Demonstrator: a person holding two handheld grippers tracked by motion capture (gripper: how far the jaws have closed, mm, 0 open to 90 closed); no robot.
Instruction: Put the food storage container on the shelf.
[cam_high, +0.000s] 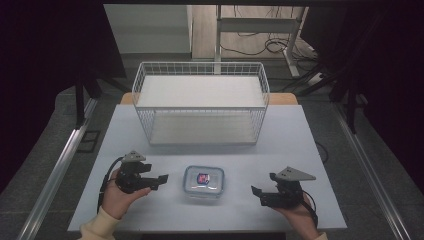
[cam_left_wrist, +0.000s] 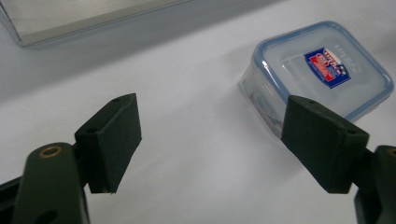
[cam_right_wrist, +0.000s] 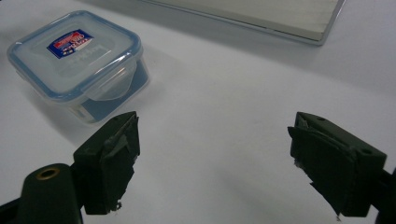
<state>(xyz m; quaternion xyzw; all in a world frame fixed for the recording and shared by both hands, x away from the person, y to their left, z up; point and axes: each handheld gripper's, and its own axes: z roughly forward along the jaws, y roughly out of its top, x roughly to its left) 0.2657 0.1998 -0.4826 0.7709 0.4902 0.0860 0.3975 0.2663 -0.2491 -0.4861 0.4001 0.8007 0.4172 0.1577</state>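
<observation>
Your left gripper (cam_left_wrist: 212, 144) has its jaws wide apart with nothing between them, and your right gripper (cam_right_wrist: 212, 161) is the same: open and holding nothing. Both lie low at the table (cam_high: 300, 130), aimed inward (probably so that you can come at the box from two sides). The plastic box (cam_high: 203, 183) with the blue-rimmed lid sits closed on the table between the two grippers, apart from both. For the left jaws it lies just beyond the right jaw; for the right jaws, ahead and to the left. The wire basket (cam_high: 200, 102) stands farther behind.
</observation>
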